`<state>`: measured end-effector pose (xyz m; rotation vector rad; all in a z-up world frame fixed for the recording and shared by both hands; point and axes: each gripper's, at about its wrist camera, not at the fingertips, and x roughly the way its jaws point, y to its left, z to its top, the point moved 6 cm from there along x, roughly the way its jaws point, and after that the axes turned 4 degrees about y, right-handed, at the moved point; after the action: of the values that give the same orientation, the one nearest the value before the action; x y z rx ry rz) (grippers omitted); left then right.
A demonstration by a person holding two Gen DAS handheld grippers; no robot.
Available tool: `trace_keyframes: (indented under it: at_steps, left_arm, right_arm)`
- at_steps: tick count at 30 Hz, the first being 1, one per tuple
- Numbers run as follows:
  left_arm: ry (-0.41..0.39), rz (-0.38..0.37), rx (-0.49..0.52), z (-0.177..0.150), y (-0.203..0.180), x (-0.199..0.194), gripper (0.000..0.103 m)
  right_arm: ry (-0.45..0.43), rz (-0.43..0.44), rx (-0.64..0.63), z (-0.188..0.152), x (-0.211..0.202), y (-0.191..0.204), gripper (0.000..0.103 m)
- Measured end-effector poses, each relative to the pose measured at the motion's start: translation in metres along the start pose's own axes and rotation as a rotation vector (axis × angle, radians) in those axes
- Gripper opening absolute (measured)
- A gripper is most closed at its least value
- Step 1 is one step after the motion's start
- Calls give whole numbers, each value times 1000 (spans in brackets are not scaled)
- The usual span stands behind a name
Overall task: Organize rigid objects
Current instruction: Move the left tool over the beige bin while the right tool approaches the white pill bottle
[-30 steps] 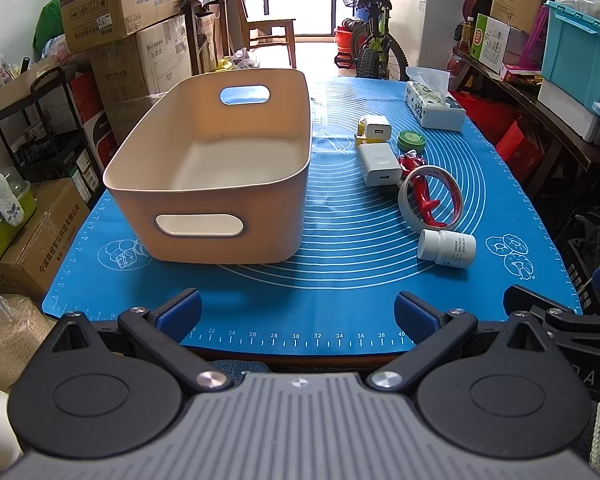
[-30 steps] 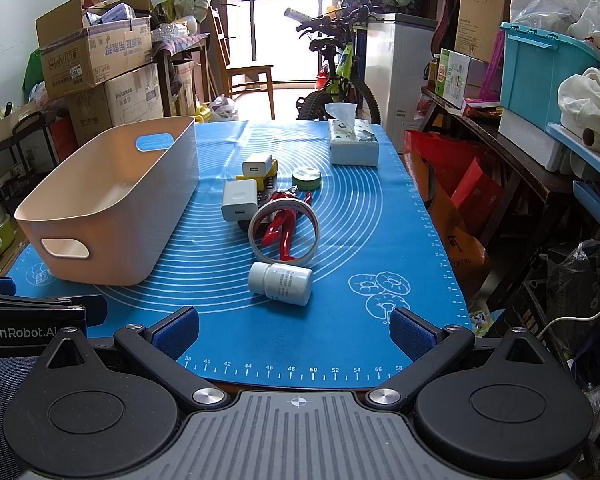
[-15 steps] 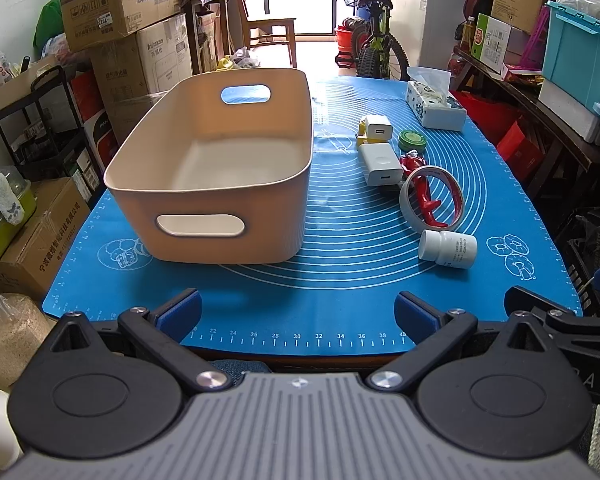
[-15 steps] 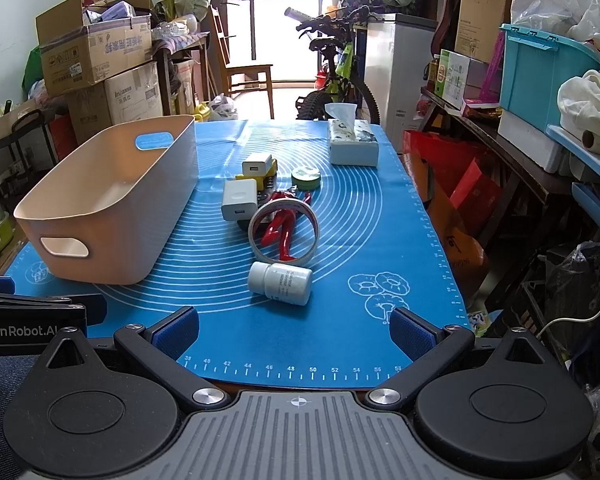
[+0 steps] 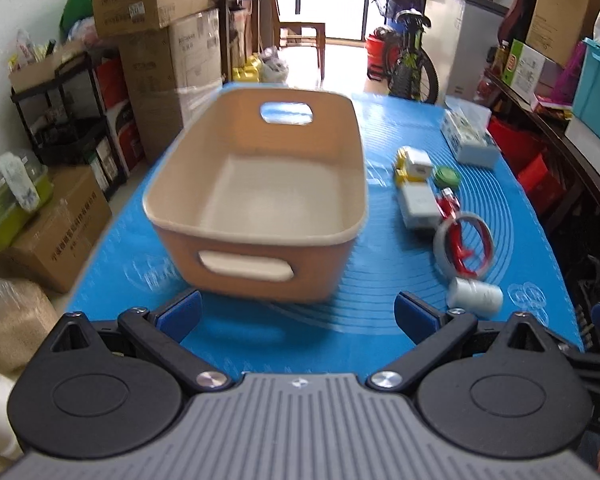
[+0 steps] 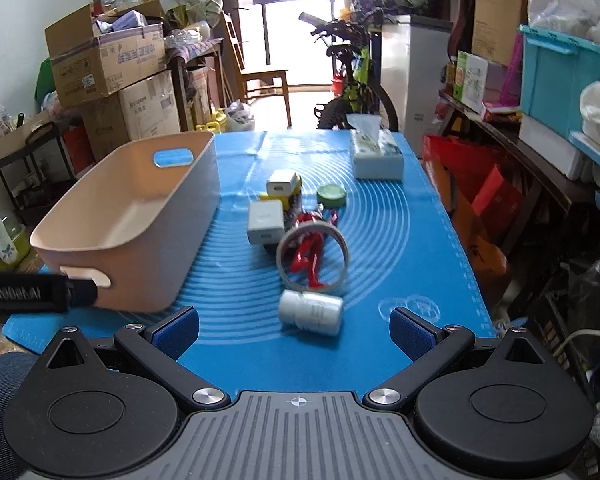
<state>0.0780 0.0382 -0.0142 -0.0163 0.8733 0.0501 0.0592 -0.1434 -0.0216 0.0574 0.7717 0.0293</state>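
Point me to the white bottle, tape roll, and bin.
white bottle point(image 6: 311, 312), right wrist view, middle of its side.
tape roll point(image 6: 340, 240), right wrist view, upper right rim.
bin point(image 5: 256, 190), left wrist view, inside floor.

I can just read "GenRobot.AI", blurred, on the left hand-held gripper point(image 6: 32, 293); the cardboard boxes' point(image 6: 108, 60) print is illegible

The left wrist view is smeared by motion: the beige basket point(image 5: 260, 200) and the white bottle point(image 5: 475, 297) at its 4 o'clock have soft edges, and the bottle's label cannot be read. In the right wrist view the tape ring point(image 6: 314, 258) covers part of the red toy point(image 6: 308, 254), and the left gripper point(image 6: 36, 292) is cut by the frame's 9 o'clock edge.
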Motion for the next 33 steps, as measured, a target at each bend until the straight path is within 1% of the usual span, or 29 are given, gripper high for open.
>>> trace_keyframes:
  at_steps: [4,6,9,16,19,25,29,31,32,33]
  left_arm:
    - [-36,13,17,28,11,4,101]
    - [-32,8,15,41,18,8,101]
    - [-38,20,8,61,31,15,101]
    - [-11,99,19,99,68,41,101]
    - [8,111,14,108,82,54,101]
    - [94,133,29,117,103,93,101]
    - [129,103,8,113,111,110,100]
    - [152,100,-2,111,117,118,100]
    - [158,97,-6,111,120,121,95]
    - [167,88,-13,111,122,124,86]
  right_arm:
    - [-12,-7,8,13,10,2,100]
    - [-9,-9,22,19,19,2,100]
    - [1,-21,42,25,34,1,100]
    - [51,-63,61,30,72,-1,100]
    - [82,-76,70,28,89,-3,100]
    - [145,-96,103,21,121,-10,100]
    - [175,-108,94,16,139,-9,100]
    - [193,-112,94,12,147,-9,100]
    - [202,-111,96,10,151,-9,100]
    - [210,-109,97,8,154,-9,100]
